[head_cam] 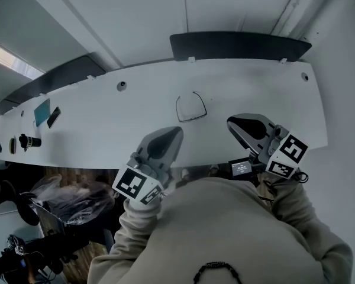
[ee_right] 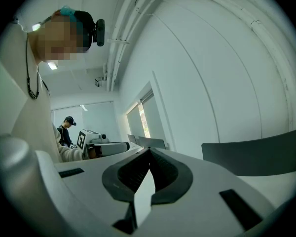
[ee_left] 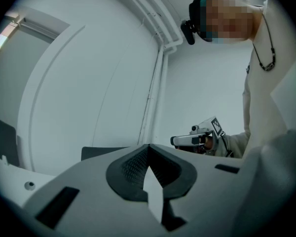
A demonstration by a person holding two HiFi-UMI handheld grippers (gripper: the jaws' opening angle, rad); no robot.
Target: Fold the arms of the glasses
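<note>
The glasses (head_cam: 191, 106) lie on the white table (head_cam: 136, 123) as a thin dark outline, near its middle; I cannot tell how their arms stand. My left gripper (head_cam: 176, 132) is held over the table's near edge, below and left of the glasses, shut and holding nothing. My right gripper (head_cam: 231, 123) hovers to the right of the glasses, also shut and holding nothing. In the left gripper view the jaws (ee_left: 149, 148) meet at the tips, with the right gripper (ee_left: 196, 140) beyond. The right gripper view shows the jaws (ee_right: 149, 153) closed, with the left gripper (ee_right: 102, 147) beyond. Neither touches the glasses.
A teal card (head_cam: 42, 112), a small black slab (head_cam: 53, 117) and a black knob-like item (head_cam: 29, 141) sit at the table's left end. A dark panel (head_cam: 236, 45) stands behind the far edge. A plastic bag (head_cam: 65, 197) lies below left. Another person (ee_right: 67, 130) stands far off.
</note>
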